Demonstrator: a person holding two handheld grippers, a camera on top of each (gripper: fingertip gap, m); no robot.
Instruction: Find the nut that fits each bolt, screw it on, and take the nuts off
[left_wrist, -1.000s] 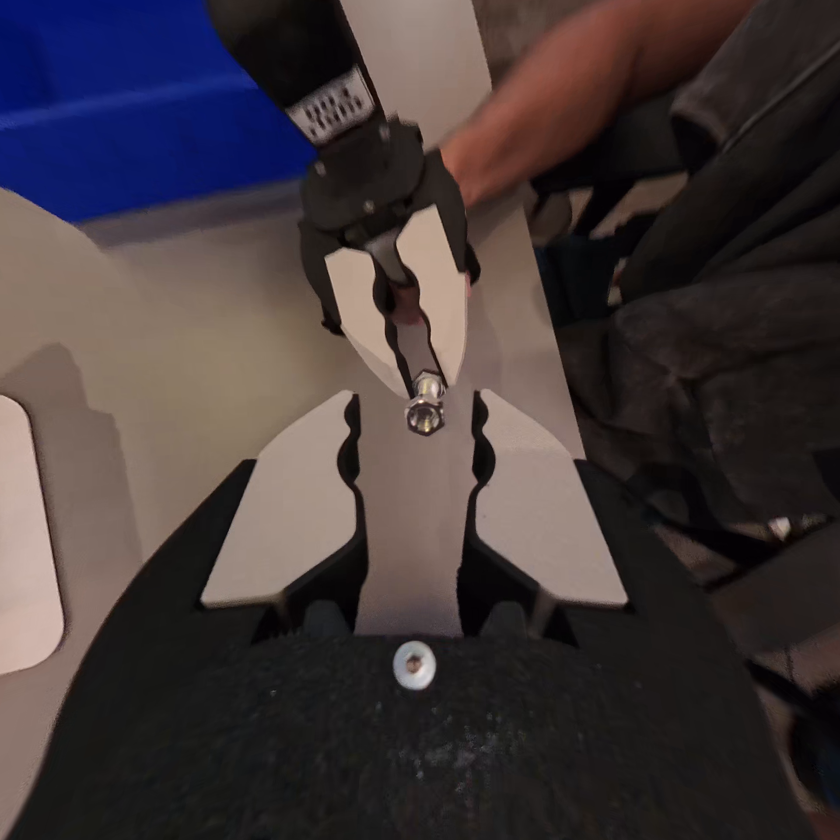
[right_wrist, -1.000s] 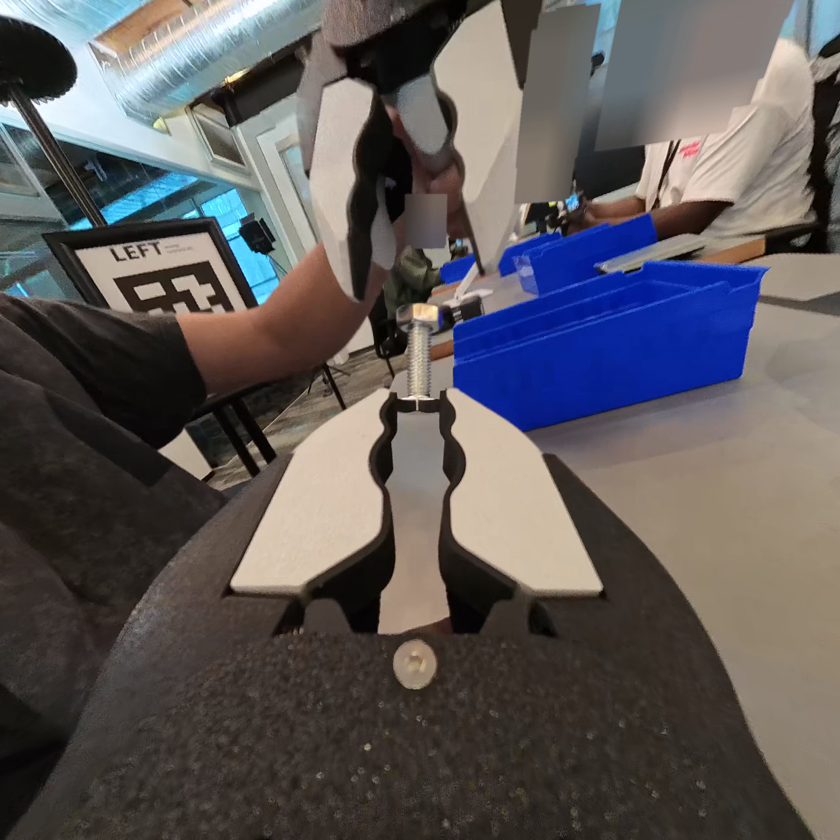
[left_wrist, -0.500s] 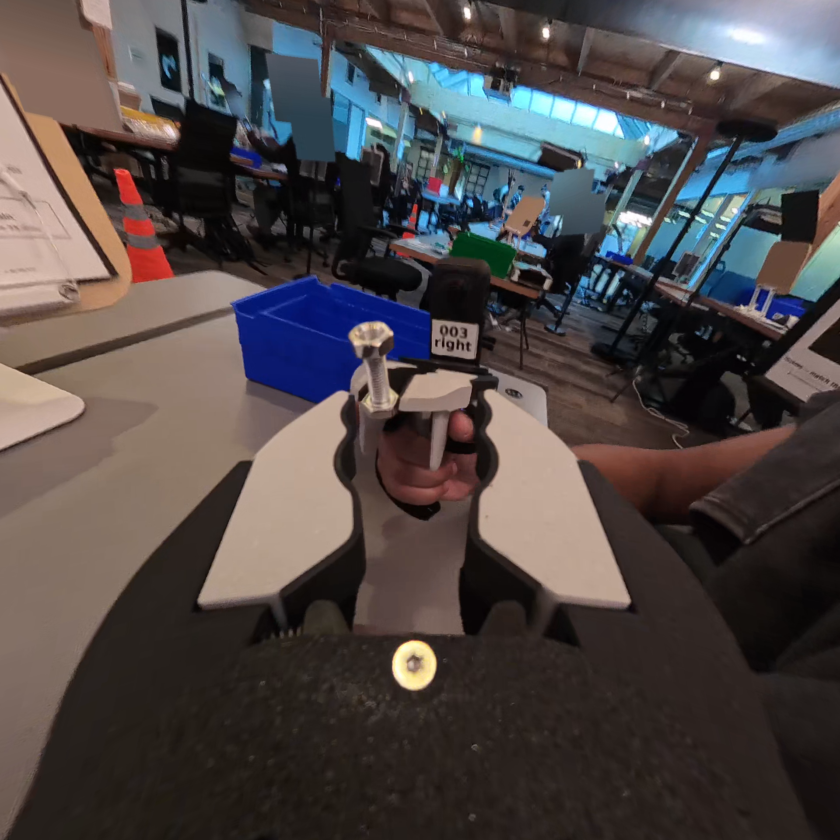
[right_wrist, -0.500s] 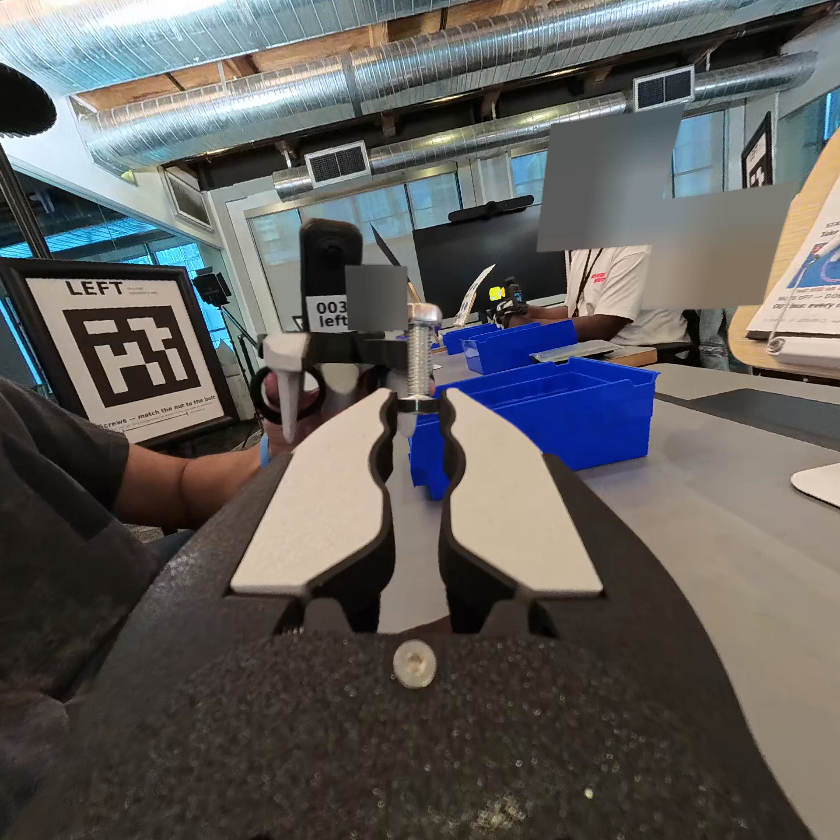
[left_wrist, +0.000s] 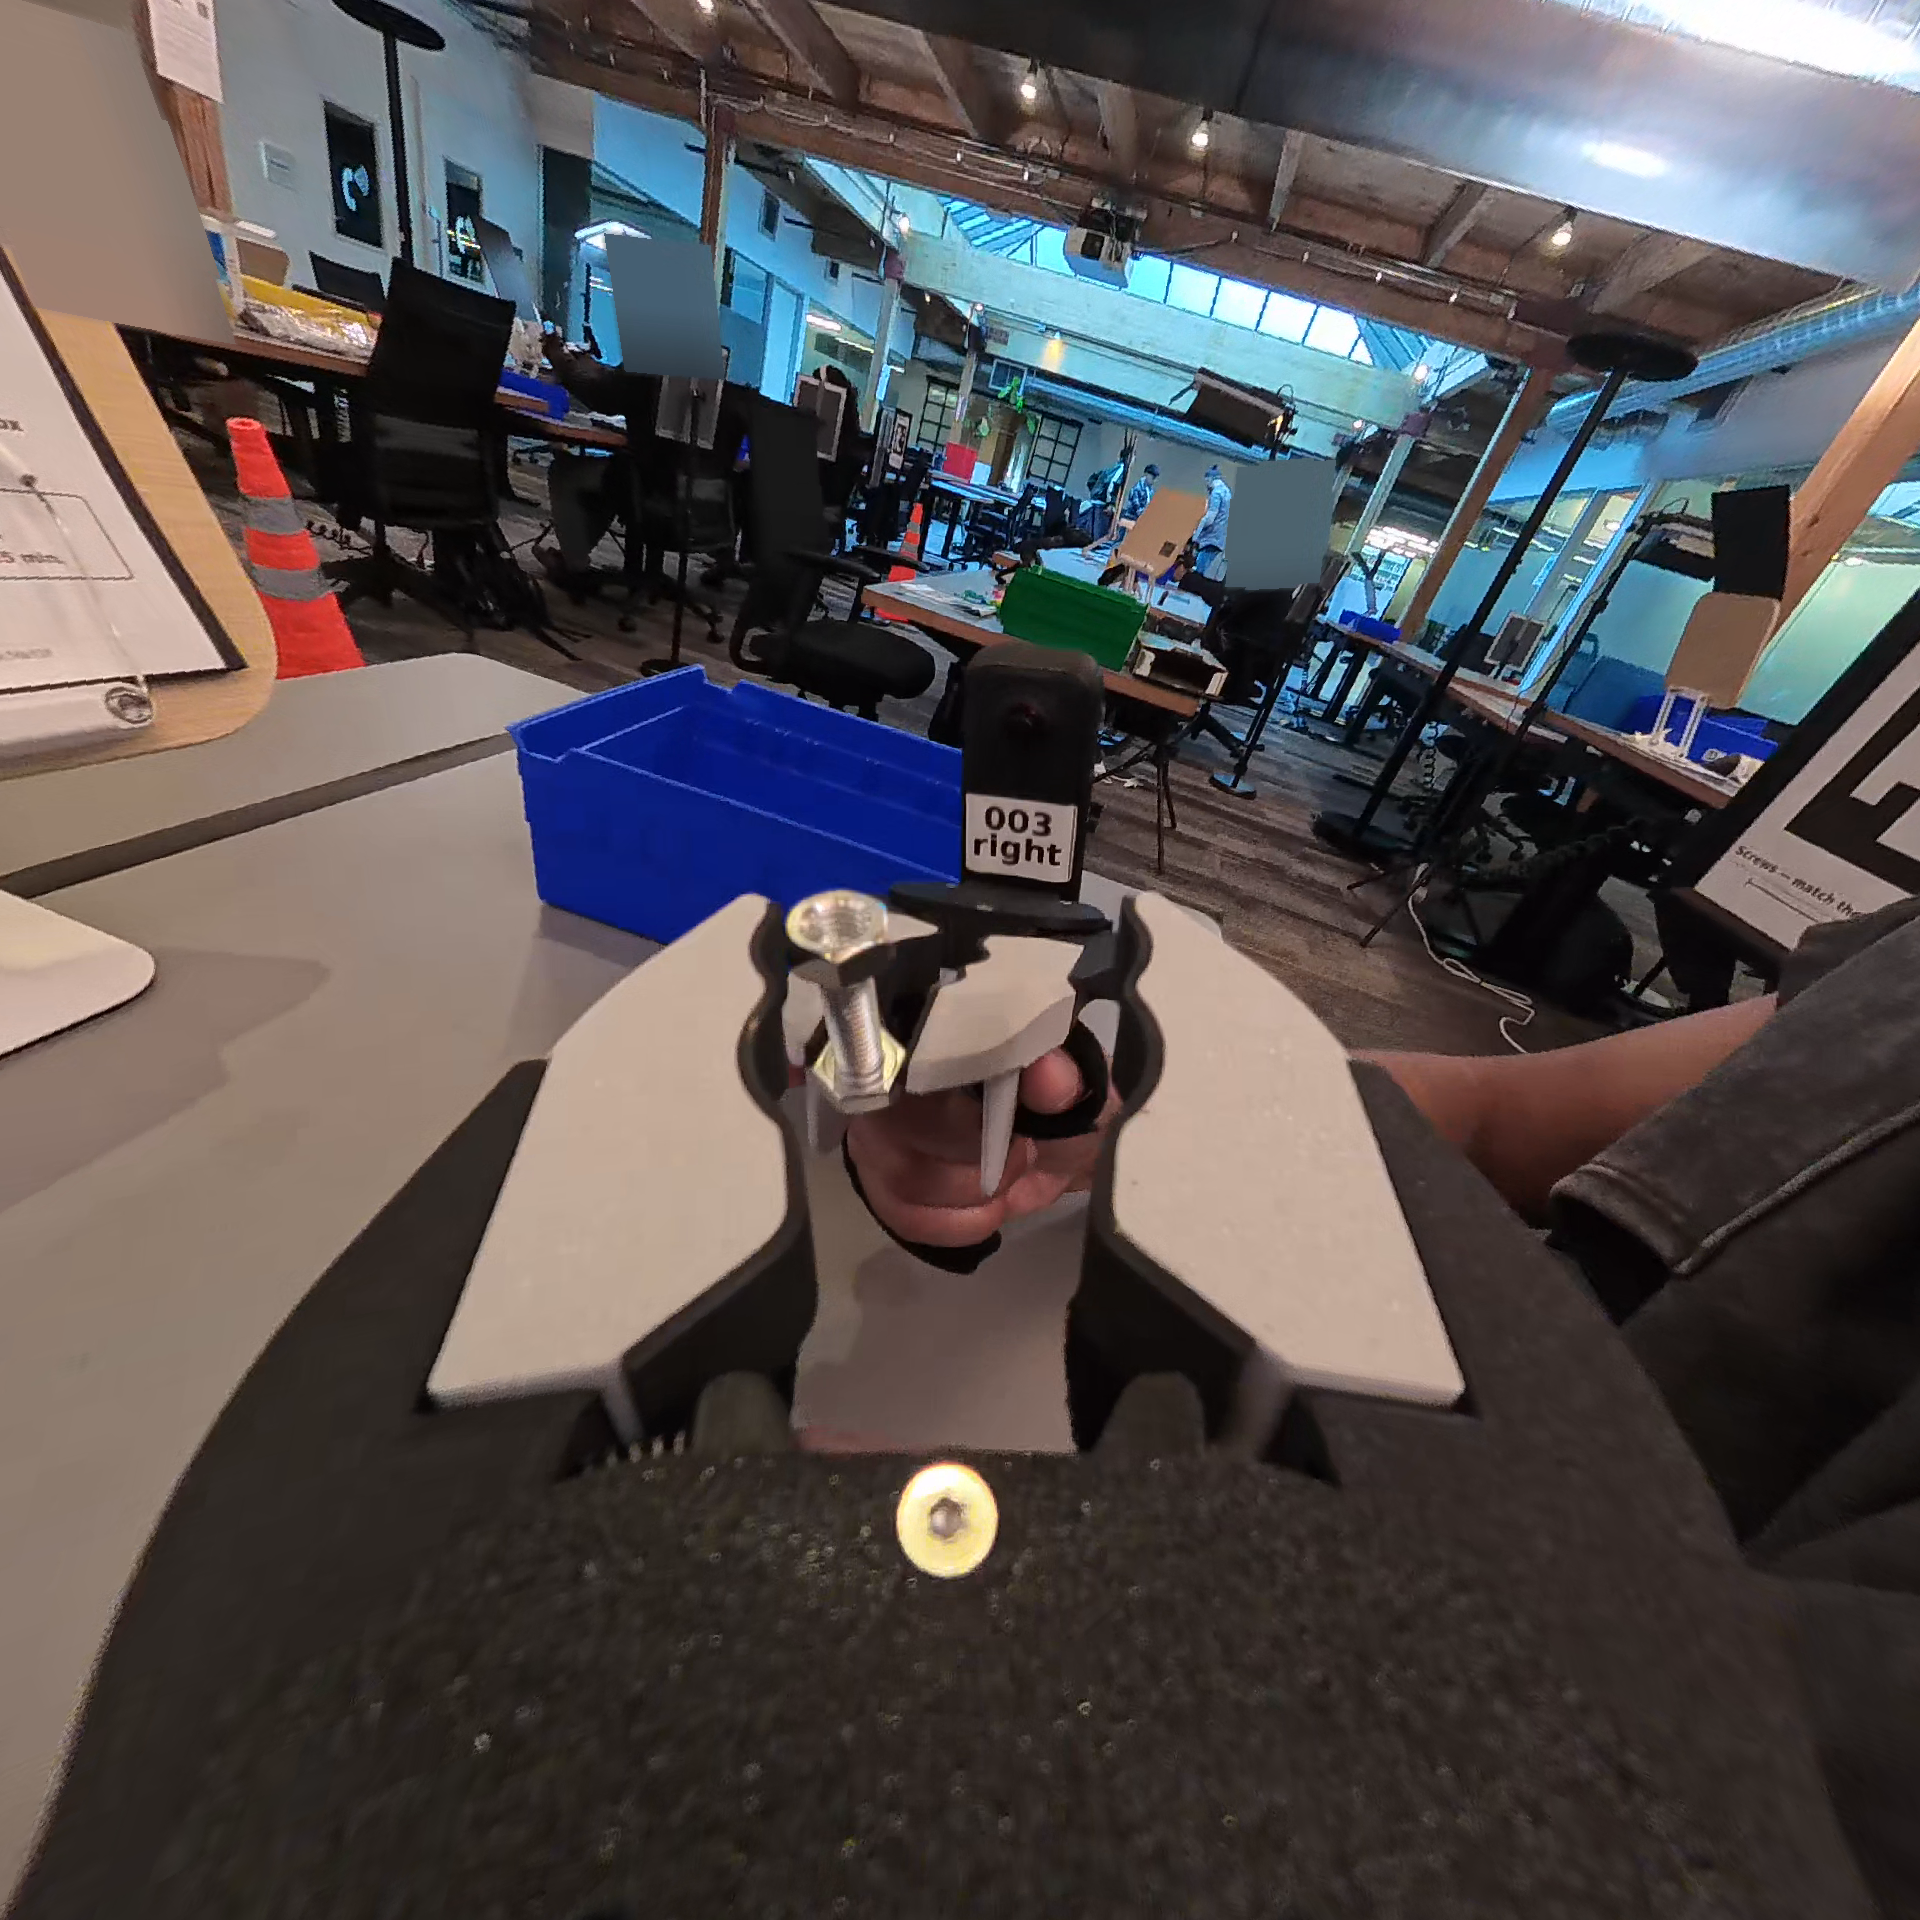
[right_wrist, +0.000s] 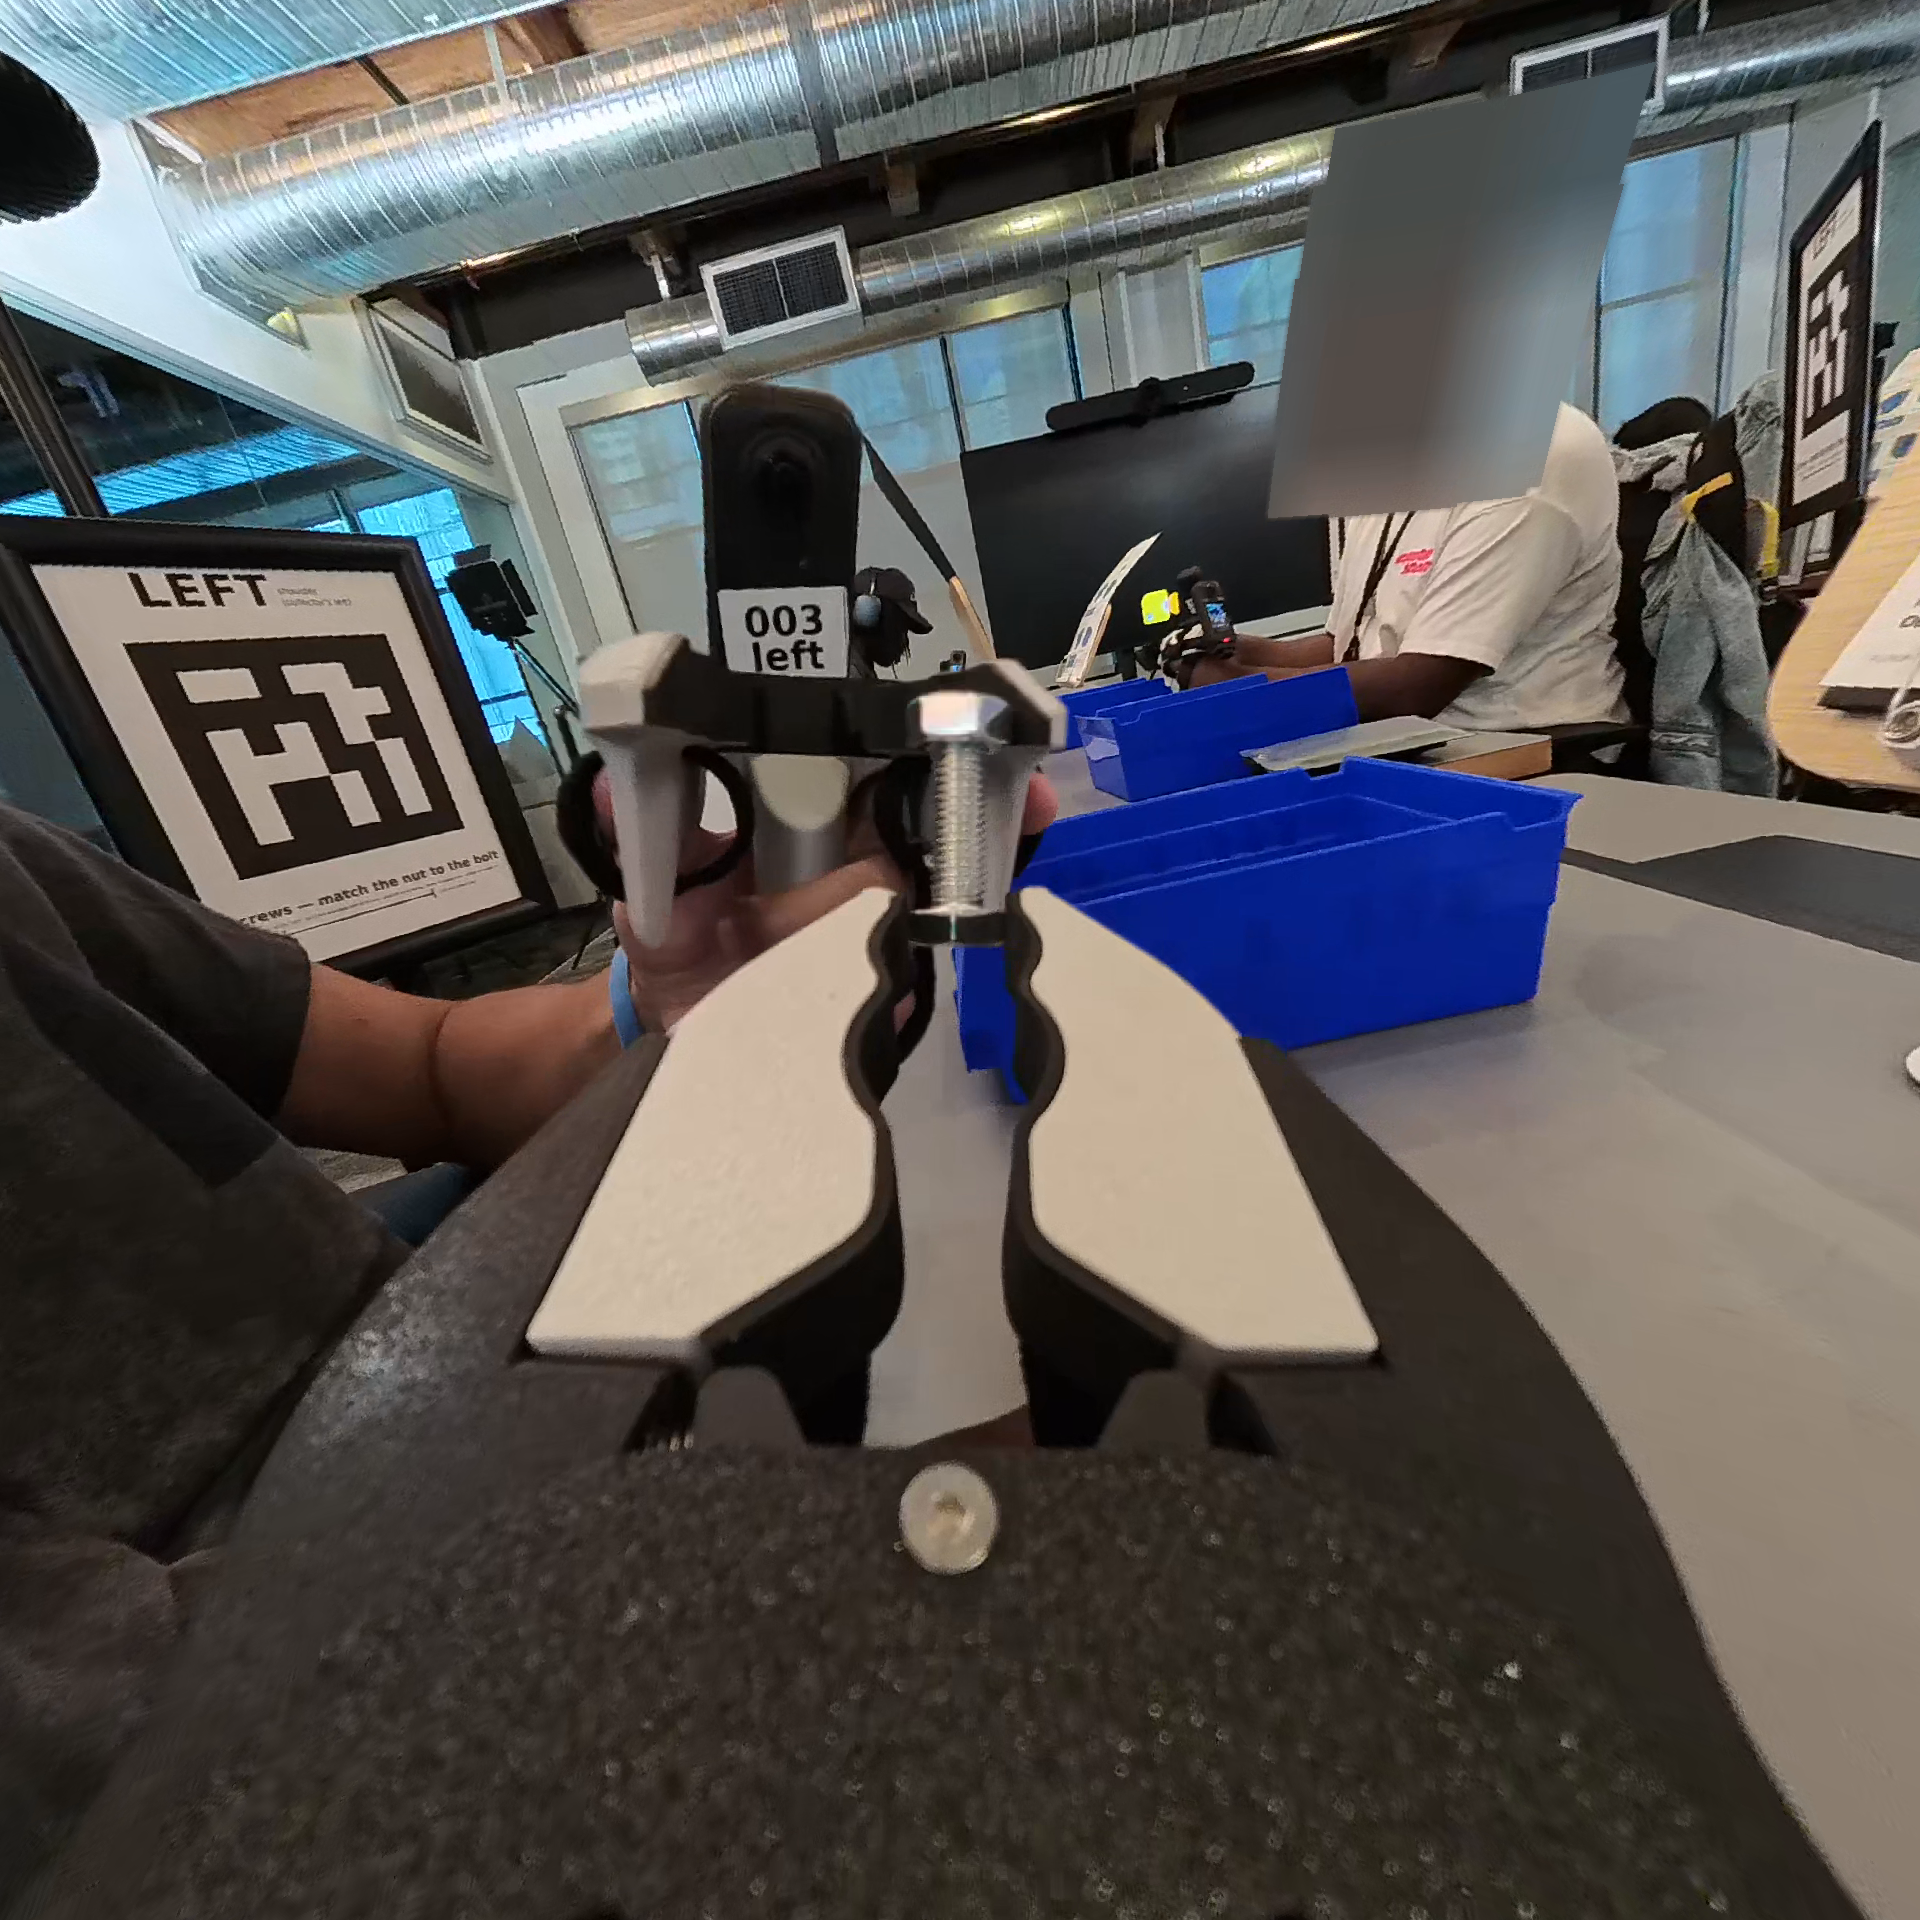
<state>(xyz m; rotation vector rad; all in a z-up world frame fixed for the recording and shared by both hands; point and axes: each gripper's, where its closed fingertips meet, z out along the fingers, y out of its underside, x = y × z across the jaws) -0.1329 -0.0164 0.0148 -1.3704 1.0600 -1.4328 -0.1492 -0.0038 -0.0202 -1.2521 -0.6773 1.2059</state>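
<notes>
Right tongs (right_wrist: 956, 920): your two grey fingers are nearly closed, pinching the nut (right_wrist: 957, 925) at their tips. The bolt (right_wrist: 958, 810) stands upright out of that nut, threaded shank up, hex head on top, at centre frame, clear of the worktop (right_wrist: 1662, 1195).

Left tongs (left_wrist: 940, 997): fingers spread wide, gripping nothing; the bolt shows just inside the left finger's tip, whether touching you cannot tell.

Left wrist view only: the nut's hex faces (left_wrist: 854, 1072) are plainly seen here, with the bolt (left_wrist: 847, 997) tilted; the right view gives only the nut's thin edge. Also here your right hand (left_wrist: 966, 1164) on the far handle, and an orange cone (left_wrist: 281, 551) at upper left.

Right wrist view only: your left hand (right_wrist: 727, 935) behind the far tongs, a framed black-and-white marker sign (right_wrist: 270, 748) at left, and a seated person (right_wrist: 1455, 623) at upper right.

Both views: a blue bin (right_wrist: 1320, 894) (left_wrist: 727, 800) on the grey worktop behind the bolt.
</notes>
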